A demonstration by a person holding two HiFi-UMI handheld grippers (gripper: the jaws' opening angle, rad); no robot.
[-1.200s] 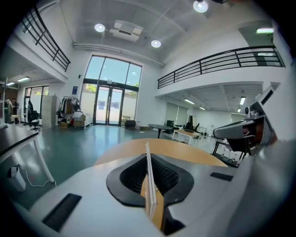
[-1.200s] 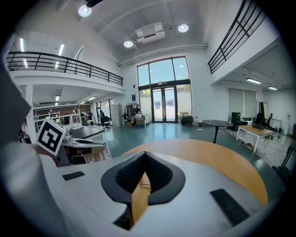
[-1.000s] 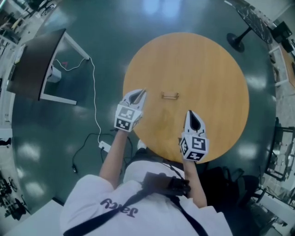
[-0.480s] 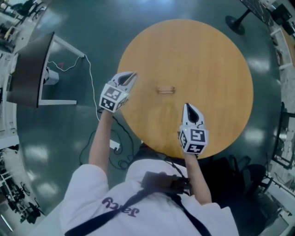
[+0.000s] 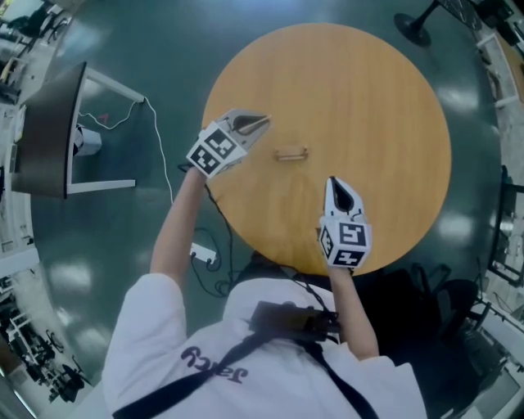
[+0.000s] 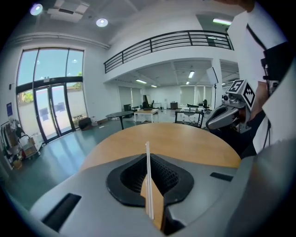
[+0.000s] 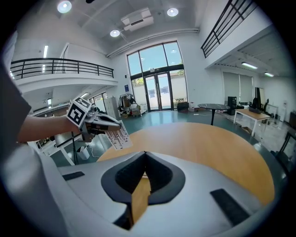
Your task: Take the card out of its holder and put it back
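A small card holder [image 5: 291, 153] sits near the middle of the round wooden table [image 5: 377, 90]. In the head view my left gripper [image 5: 264, 123] hovers over the table's left side, just left of the holder. It is shut on a white card, seen edge-on as a thin strip [image 6: 147, 180] between the jaws. From the right gripper view the card [image 7: 118, 135] shows black print and hangs below the left gripper [image 7: 115, 126]. My right gripper [image 5: 336, 182] is over the table's near side, below the holder, shut with nothing in it [image 7: 144, 155].
A dark-topped desk [image 5: 49, 131] stands on the floor at the left. A white cable [image 5: 164, 155] runs from it to a power strip [image 5: 201, 255]. A black stand base [image 5: 409, 23] is beyond the table at the top right.
My left gripper has swung from the table's left edge up and rightwards towards the holder, rolling as it went, with the card still in it. The right gripper has barely moved.
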